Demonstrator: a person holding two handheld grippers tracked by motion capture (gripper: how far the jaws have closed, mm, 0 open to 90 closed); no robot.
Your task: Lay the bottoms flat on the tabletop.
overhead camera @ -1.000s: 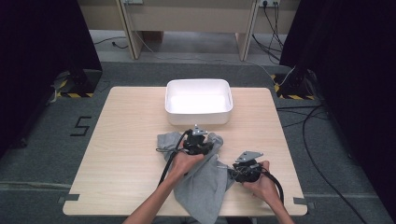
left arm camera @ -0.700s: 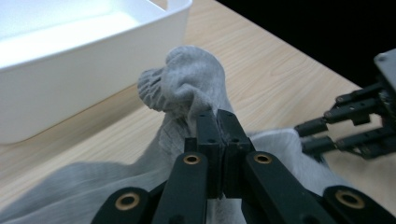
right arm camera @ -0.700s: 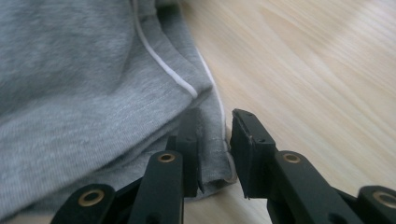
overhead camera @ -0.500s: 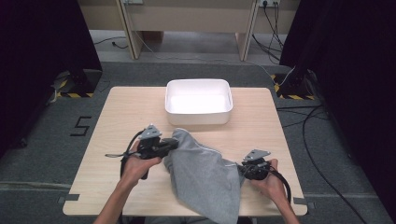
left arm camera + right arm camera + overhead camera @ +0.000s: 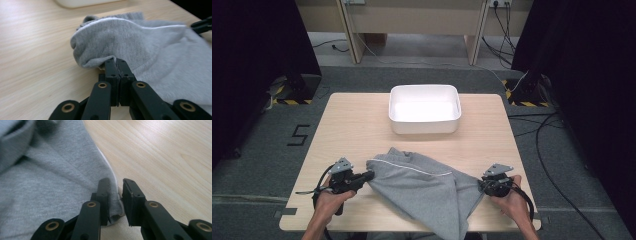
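Observation:
A grey garment [image 5: 422, 185] with white piping lies stretched across the near half of the wooden table [image 5: 357, 130]. My left gripper [image 5: 369, 175] is at its left corner, jaws shut on a bunched fold of the cloth [image 5: 140, 42]. In the left gripper view the two tips [image 5: 116, 61] meet with the fabric pinched just past them. My right gripper [image 5: 482, 186] holds the opposite corner, where the cloth draws to a point. Its jaws [image 5: 116, 182] have just been closing, and the hem [image 5: 50, 170] is caught between them, with a small gap left at the tips.
A white rectangular tub [image 5: 424, 89] stands at the table's far middle, its edge also at the top of the left gripper view [image 5: 82, 2]. Bare wood lies to the left and right of the tub. The garment's lower fold hangs over the front edge.
My left gripper has travelled from the table's middle to the left with the cloth, spreading the bunched garment wide. My right gripper has shifted slightly right with its corner.

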